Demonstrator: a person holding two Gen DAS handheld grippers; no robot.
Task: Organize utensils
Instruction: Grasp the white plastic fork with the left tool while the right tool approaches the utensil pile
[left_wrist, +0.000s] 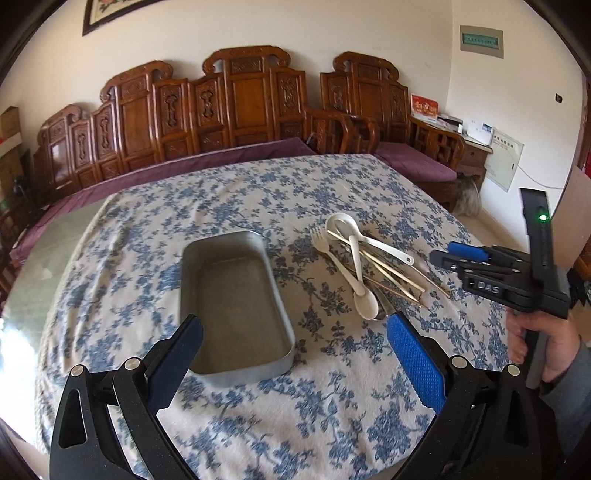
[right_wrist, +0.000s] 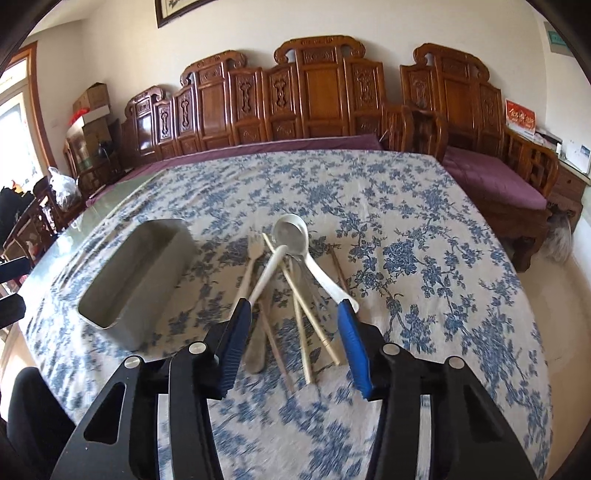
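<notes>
Left wrist view alone shows the person's hand (left_wrist: 546, 343) on the right gripper (left_wrist: 448, 254); both grippers' jaws spread, empty, left gripper (left_wrist: 295, 332) over the grey metal tray (left_wrist: 236, 373).

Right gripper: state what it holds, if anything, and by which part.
Nothing. The right gripper is open above the pile of utensils, pads clear of them. The left gripper is empty too.

Floral-clothed table (left_wrist: 258, 192) with metal tray (left_wrist: 236, 302), utensil pile (left_wrist: 369, 258).

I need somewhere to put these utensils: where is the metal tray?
In the left wrist view the metal tray sits on the floral tablecloth, left of the utensil pile.
</notes>
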